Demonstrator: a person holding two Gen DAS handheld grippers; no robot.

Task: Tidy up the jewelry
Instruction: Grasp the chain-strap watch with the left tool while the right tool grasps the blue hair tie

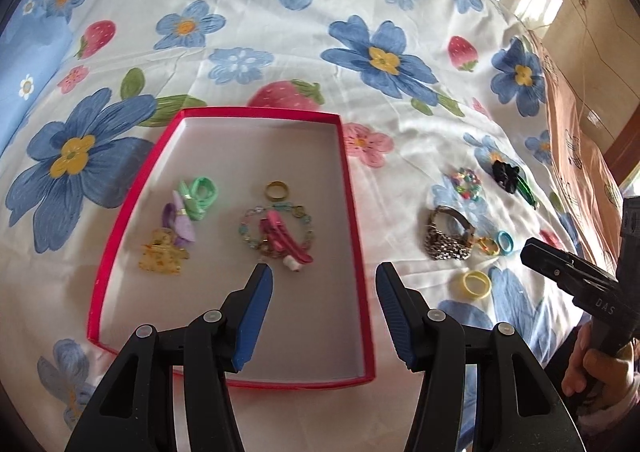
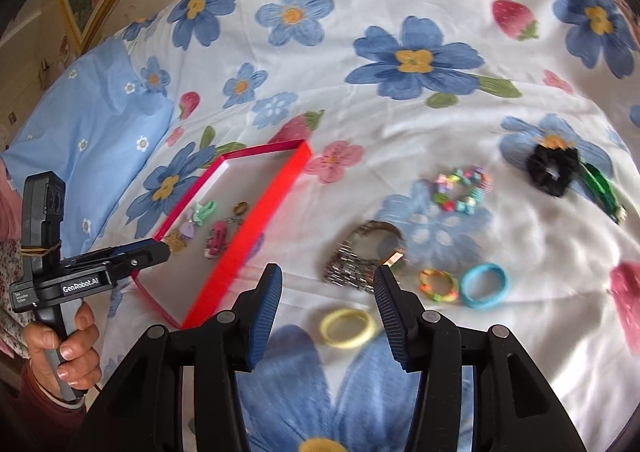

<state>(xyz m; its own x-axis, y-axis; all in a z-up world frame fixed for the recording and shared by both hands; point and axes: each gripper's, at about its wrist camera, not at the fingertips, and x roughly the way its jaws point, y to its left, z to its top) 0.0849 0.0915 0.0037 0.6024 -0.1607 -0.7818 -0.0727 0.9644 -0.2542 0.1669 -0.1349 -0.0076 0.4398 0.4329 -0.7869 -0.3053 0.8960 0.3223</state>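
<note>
A red box (image 1: pixel 352 211) (image 2: pixel 256 223) lies on the flowered bedsheet. Inside it are a pink hair clip (image 1: pixel 282 238), a beaded bracelet (image 1: pixel 250 217), a gold ring (image 1: pixel 277 191), green and purple bows (image 1: pixel 192 197) and a yellow claw clip (image 1: pixel 162 258). My left gripper (image 1: pixel 324 276) is open and empty above the box's near end. To the box's right lie a metal watch (image 1: pixel 448 234) (image 2: pixel 360 256), a yellow ring (image 1: pixel 476 284) (image 2: pixel 348 328), a blue ring (image 2: pixel 484 286) and a multicoloured ring (image 2: pixel 438 286). My right gripper (image 2: pixel 328 280) is open and empty, above the yellow ring.
Farther right lie a colourful bead bracelet (image 2: pixel 462 189) (image 1: pixel 466 181), a black scrunchie (image 2: pixel 554 169) (image 1: pixel 504 171) and a green clip (image 2: pixel 604 191). A blue pillow (image 2: pixel 92 139) lies at the left. The bed's right edge (image 1: pixel 560 155) borders a tan floor.
</note>
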